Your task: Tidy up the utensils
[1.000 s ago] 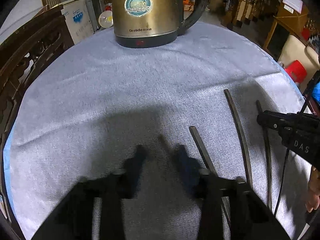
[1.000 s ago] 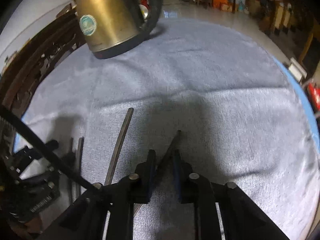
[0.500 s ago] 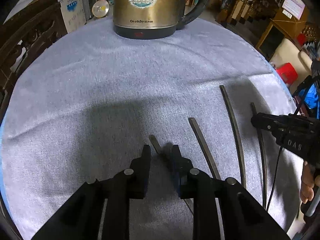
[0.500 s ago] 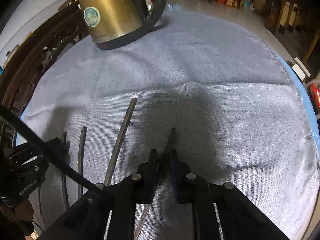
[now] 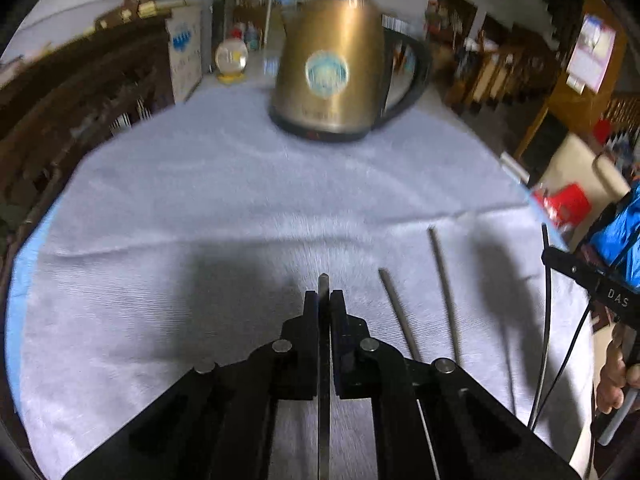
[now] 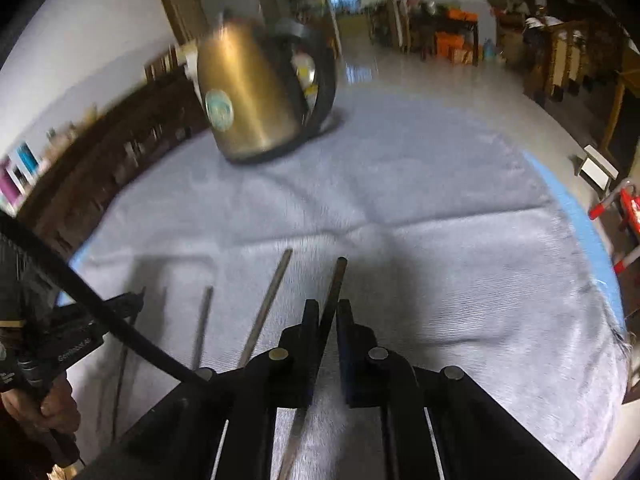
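Several dark chopsticks lie on the grey cloth [image 5: 200, 200]. My left gripper [image 5: 324, 297] has its jaws closing tight on one chopstick [image 5: 323, 281], whose tip pokes out past the pads above the cloth. Two more chopsticks [image 5: 396, 312] [image 5: 444, 292] lie just to its right. In the right wrist view my right gripper [image 6: 327, 308] has its jaws closing on another chopstick [image 6: 338, 276], held slanted and raised off the cloth. Loose chopsticks [image 6: 268, 304] [image 6: 202, 324] lie to its left. Each view shows the other gripper's body at its edge.
A brass-coloured electric kettle [image 5: 332, 76] [image 6: 248, 108] stands at the far side of the round table. Dark carved wooden furniture [image 5: 80, 92] runs along the left. A person's hand [image 5: 616, 376] grips the right tool's handle. The cloth [image 6: 440, 240] is bare on the right.
The left gripper went from open beside a chopstick to shut on it. Both grippers rose with their chopsticks, and more of the room now shows beyond the table.
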Demonstrator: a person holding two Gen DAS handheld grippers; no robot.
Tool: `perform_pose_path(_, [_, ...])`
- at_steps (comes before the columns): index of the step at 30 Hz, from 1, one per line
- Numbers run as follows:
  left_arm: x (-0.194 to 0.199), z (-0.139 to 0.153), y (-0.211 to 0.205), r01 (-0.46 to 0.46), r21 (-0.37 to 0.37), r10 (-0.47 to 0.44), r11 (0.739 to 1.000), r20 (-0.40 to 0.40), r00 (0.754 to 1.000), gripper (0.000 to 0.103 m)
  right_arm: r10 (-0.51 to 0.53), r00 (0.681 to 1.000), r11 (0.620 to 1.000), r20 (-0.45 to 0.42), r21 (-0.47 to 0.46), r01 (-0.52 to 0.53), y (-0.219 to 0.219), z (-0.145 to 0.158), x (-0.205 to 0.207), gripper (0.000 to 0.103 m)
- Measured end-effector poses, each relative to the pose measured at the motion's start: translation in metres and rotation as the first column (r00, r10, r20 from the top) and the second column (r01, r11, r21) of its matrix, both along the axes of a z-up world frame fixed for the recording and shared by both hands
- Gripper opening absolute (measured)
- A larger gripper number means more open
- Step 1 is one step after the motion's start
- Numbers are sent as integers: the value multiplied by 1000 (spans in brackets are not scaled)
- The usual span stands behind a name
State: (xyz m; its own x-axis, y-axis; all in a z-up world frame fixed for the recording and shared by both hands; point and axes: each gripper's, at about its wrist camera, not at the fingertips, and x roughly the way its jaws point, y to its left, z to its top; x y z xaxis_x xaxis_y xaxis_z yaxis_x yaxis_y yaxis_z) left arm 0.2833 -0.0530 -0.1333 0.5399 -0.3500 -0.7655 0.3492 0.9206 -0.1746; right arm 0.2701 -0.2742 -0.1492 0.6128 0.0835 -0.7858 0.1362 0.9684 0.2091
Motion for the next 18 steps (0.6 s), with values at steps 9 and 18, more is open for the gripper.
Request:
perform_pose_path(9, [-78, 66, 35, -74, -97, 95, 992, 228, 969, 5, -92, 971, 995, 219, 49, 83, -24, 51, -86, 6])
perform_pose_path(18, [-162, 105, 59, -97, -209, 169, 973, 361, 917, 5, -84, 924, 996, 374, 7, 87, 0, 90, -171, 6])
